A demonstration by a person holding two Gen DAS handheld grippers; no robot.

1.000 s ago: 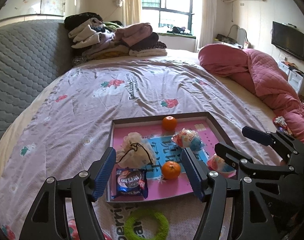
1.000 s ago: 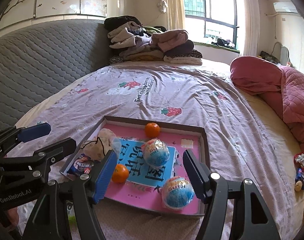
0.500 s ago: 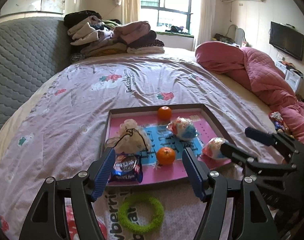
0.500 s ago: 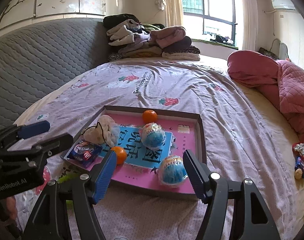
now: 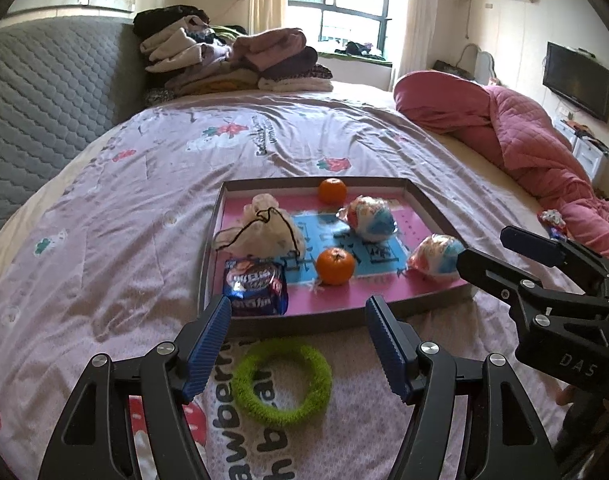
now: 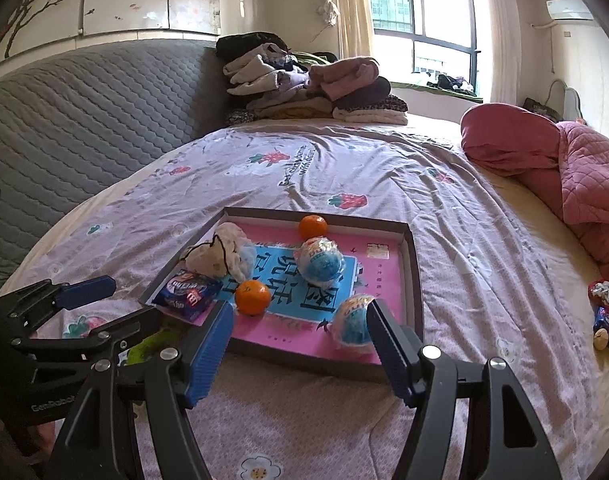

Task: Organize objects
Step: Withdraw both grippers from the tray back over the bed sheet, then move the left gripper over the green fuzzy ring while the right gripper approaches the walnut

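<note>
A shallow grey-rimmed tray (image 5: 336,318) with a pink and blue bottom lies on the bed. It holds two oranges (image 5: 335,266), two wrapped blue-white balls (image 5: 370,218), a cream drawstring pouch (image 5: 264,232) and a blue snack pack (image 5: 254,288). A green fuzzy ring (image 5: 281,380) lies on the sheet in front of the tray. My left gripper (image 5: 296,344) is open and empty above the ring. My right gripper (image 6: 300,344) is open and empty at the tray's (image 6: 408,236) near edge, by one wrapped ball (image 6: 354,324).
A pink quilt (image 5: 524,140) is bunched at the right of the bed. Folded clothes (image 5: 232,64) are piled at the grey headboard. Small wrapped items (image 6: 604,312) lie at the bed's right edge. The floral sheet (image 5: 104,240) spreads left of the tray.
Both grippers have drawn back from the tray toward me. The green ring now shows fully in front of the left gripper. Both stay open.
</note>
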